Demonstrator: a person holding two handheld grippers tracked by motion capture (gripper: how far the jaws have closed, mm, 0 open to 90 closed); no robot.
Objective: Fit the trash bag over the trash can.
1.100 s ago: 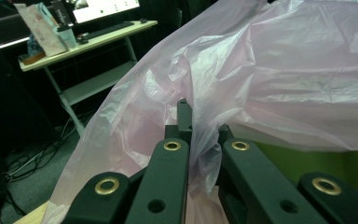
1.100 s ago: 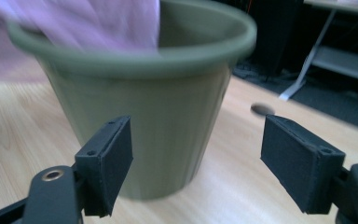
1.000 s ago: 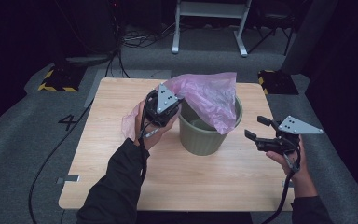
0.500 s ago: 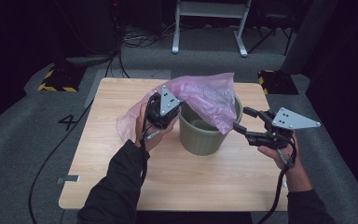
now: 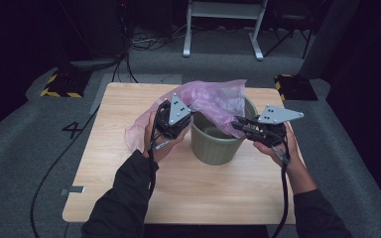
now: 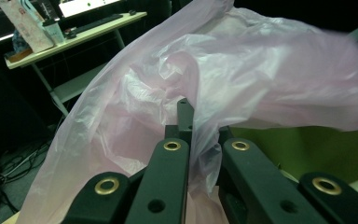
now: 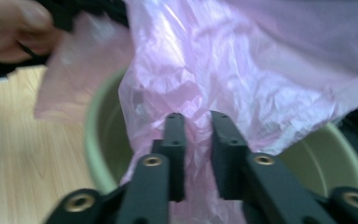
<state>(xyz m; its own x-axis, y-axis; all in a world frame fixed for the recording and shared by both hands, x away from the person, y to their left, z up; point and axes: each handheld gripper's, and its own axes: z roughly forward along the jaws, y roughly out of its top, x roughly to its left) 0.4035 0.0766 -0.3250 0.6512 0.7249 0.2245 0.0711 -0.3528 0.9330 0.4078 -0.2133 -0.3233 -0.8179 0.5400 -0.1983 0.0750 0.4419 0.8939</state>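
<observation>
High view showing left gripper (image 5: 179,120) pinching pink plastic bag (image 5: 213,101) over green bucket (image 5: 218,145), right gripper (image 5: 239,124) just closing, bag film between its jaws.

We see the high view lit from above onto the wooden table (image 5: 129,188), which stands bright while the room around it, above all the upper left and right edges of the frame, sinks into near black. Shadows on the tabletop are soft and short. In the left gripper view the pink bag (image 6: 242,74) glares pale and smears at the right edge. In the right gripper view everything is soft with motion blur, worst at the upper left.
</observation>
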